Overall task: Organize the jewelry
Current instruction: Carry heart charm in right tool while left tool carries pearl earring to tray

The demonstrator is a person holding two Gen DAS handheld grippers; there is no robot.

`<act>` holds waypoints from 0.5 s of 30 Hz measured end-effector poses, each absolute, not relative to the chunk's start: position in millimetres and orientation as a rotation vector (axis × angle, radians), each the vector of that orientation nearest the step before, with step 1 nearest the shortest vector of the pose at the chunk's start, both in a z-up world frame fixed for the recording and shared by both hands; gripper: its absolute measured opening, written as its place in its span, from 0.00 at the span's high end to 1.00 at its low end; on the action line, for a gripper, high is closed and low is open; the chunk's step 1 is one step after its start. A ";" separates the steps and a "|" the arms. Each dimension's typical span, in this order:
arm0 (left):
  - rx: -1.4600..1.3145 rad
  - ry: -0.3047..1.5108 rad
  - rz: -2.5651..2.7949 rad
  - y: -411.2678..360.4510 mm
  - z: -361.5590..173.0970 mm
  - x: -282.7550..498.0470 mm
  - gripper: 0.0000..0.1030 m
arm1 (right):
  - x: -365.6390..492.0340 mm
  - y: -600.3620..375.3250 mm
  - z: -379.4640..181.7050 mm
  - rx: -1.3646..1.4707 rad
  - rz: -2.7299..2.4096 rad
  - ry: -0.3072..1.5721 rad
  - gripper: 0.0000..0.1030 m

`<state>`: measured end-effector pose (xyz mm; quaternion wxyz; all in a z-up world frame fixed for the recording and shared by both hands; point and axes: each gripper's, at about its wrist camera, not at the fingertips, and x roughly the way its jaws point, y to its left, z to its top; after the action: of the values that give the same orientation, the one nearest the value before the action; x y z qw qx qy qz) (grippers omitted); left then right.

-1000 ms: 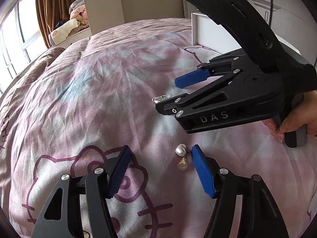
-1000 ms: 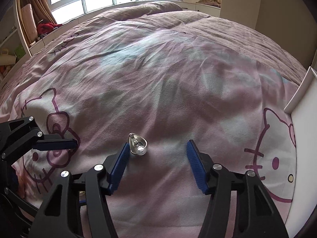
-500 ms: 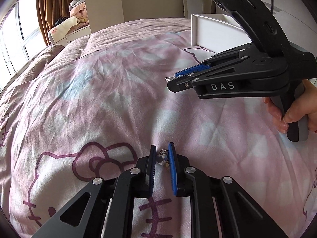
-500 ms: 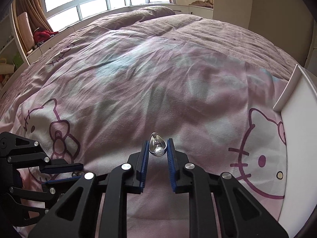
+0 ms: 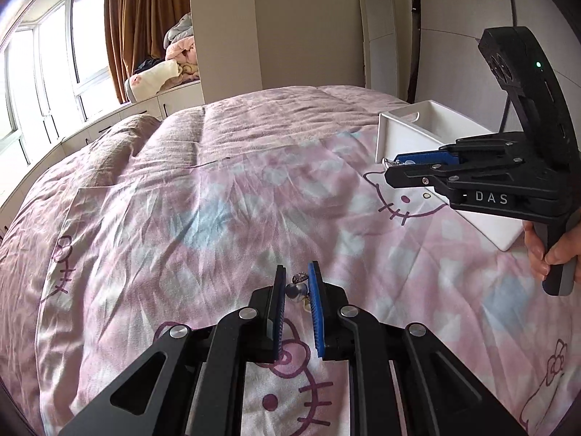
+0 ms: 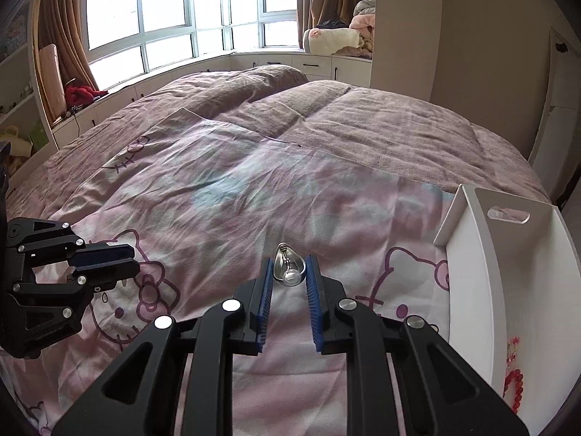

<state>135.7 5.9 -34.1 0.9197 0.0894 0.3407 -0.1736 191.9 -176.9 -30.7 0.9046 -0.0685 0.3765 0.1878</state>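
My left gripper (image 5: 296,283) is shut on a pearl earring (image 5: 297,288) and holds it above the pink Hello Kitty bedspread (image 5: 203,218). My right gripper (image 6: 288,272) is shut on a silver teardrop earring (image 6: 288,267), lifted off the bed. In the left wrist view the right gripper (image 5: 395,165) hangs beside the white tray (image 5: 406,127), with the silver earring at its tips. The left gripper also shows in the right wrist view (image 6: 109,259) at the left. A red bead piece (image 6: 514,388) lies inside the white tray (image 6: 472,254).
The tray stands on the bed at the right, with a handle slot (image 6: 508,215) in its far wall. A brown blanket (image 6: 363,127) covers the far half of the bed. Windows and a cushioned bench lie beyond.
Both grippers closed on their earrings, then lifted them off the bedspread. The right gripper has moved toward the white tray.
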 end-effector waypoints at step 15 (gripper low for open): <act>0.173 0.575 -0.400 -60.9 56.4 129.4 0.83 | 131.3 -232.4 62.6 -0.094 0.321 0.595 0.82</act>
<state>129.4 -60.9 56.4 0.9357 0.0844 0.2814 -0.1956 131.3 -232.4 62.6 0.9423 -0.0463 0.2918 0.1576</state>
